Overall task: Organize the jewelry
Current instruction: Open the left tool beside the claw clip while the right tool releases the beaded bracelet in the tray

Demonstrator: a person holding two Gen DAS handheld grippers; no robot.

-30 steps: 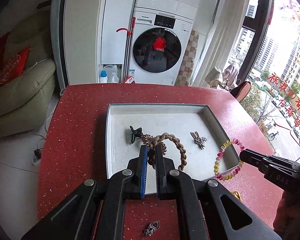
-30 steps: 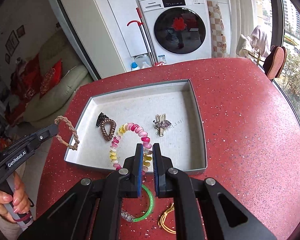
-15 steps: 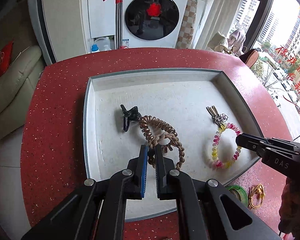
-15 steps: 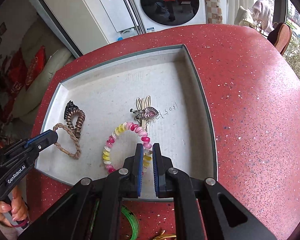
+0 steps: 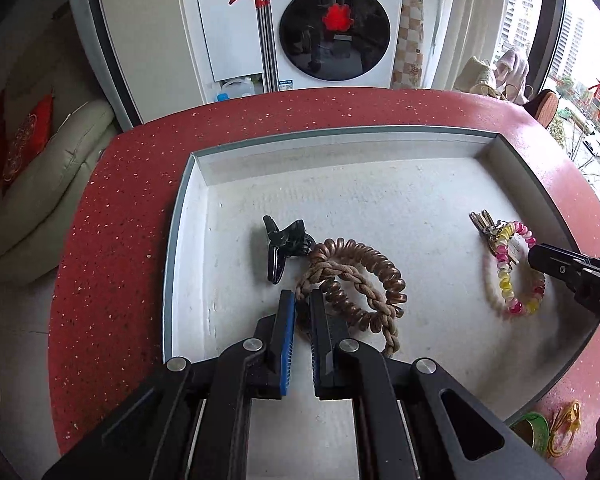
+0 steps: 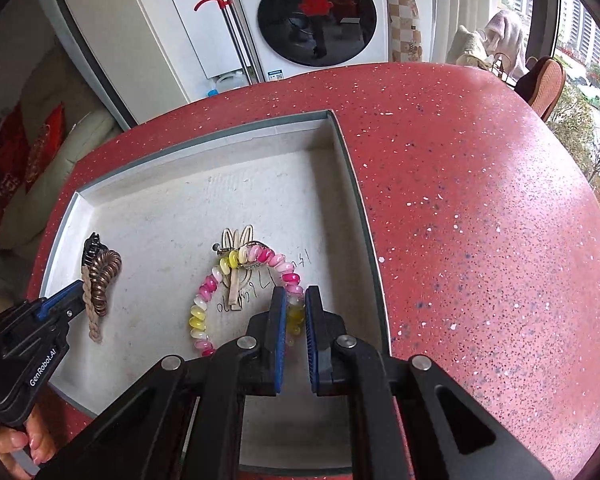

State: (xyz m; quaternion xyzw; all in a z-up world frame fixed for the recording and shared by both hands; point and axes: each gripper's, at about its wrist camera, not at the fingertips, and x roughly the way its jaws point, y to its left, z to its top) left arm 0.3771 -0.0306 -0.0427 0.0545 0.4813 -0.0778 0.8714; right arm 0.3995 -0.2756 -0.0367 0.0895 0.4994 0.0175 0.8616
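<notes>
Red speckled tabletop (image 6: 480, 208) carried a shallow grey tray (image 5: 340, 148), with a washing machine (image 5: 334, 28) and mop handle (image 5: 266, 40) behind it and a sofa (image 5: 40, 168) to the left. Off the tray's near right corner lay a green bangle (image 5: 534, 434) and a yellow cord (image 5: 566, 426). Inside the tray, a black claw clip (image 5: 282, 246) touched a copper spiral hair tie (image 5: 364, 276), which overlapped the braided tan loop (image 5: 340, 276). Left gripper (image 5: 302, 304) was clamped on that loop. Right gripper (image 6: 296, 308) was clamped on the pink-yellow-white spiral bracelet (image 6: 208, 292), draped over a rabbit-ear hairpin (image 6: 236, 248).
</notes>
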